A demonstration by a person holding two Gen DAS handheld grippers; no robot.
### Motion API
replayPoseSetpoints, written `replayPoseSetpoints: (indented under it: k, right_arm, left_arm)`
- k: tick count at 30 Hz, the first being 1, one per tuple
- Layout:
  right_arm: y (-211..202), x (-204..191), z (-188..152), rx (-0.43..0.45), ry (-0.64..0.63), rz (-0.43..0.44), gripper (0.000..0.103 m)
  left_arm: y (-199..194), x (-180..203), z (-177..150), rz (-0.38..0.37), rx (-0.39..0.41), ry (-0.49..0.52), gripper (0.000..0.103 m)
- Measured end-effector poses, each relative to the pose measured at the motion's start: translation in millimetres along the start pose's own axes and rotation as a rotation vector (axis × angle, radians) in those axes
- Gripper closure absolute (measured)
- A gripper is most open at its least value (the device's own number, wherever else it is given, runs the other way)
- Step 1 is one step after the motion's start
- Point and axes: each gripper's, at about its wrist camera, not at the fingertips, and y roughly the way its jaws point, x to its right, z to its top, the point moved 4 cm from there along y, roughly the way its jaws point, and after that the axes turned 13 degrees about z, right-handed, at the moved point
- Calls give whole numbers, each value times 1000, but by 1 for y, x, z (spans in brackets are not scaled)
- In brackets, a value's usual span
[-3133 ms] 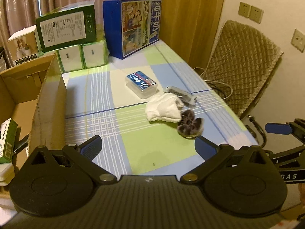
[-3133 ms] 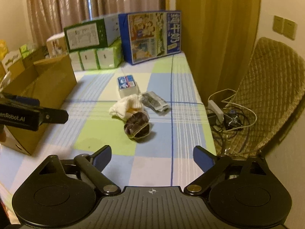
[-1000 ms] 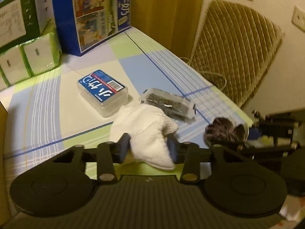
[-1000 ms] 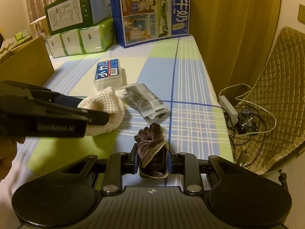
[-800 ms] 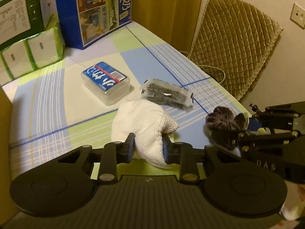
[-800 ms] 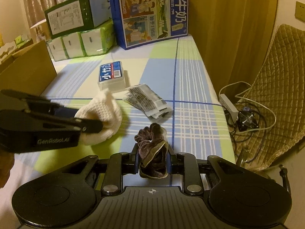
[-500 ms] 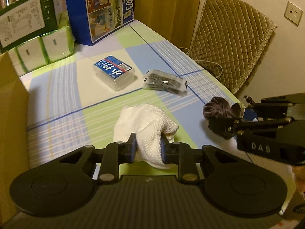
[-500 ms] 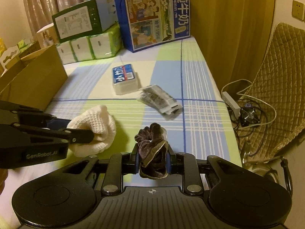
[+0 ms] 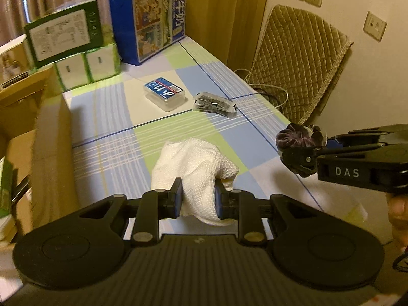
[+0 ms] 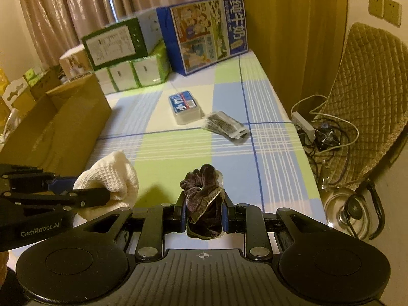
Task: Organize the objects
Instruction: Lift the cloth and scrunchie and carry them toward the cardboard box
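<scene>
A: Left tongs, what've you got?
B: My left gripper [image 9: 197, 197] is pinching the white waffle cloth [image 9: 193, 168], lifted off the checked tablecloth [image 9: 176, 125]. Cloth bulges out in front of the pads, a yellowish bit showing at its right edge.
A: Right?
B: My right gripper [image 10: 204, 215] is clamped on the dark velvet scrunchie [image 10: 202, 188], also held above the table. In the left wrist view it sits out to the right, level with the cloth, well apart from it.
A: What's still lying on the table?
B: Clear plastic box with the blue label [image 10: 185, 107], mid-table, and just right of it a clear packet of dark small parts [image 10: 225, 127]. They're close together; I can't tell if they touch.
A: Container?
B: Open cardboard box [image 10: 58, 125] along the left edge of the table, near the left gripper. Contents mostly hidden.
A: Background, fast.
B: Blue milk carton case [image 10: 206, 33] at the far end, green box [image 10: 114, 43] on tissue packs [image 10: 137, 72] beside it. Quilted chair [image 9: 298, 68] off the right side, cables and a power strip [image 10: 303, 125] on the floor.
</scene>
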Motion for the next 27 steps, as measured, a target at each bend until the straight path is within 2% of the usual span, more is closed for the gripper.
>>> replayPoseSetpoints:
  k: [9, 27]
  right_arm:
    - [-38, -53, -11, 43, -21, 35, 81]
    - [-48, -144, -36, 14, -124, 79, 81]
  left_arm:
    - [-69, -24, -30, 13, 40, -65, 82]
    - [-139, -90, -71, 99, 84, -152, 82]
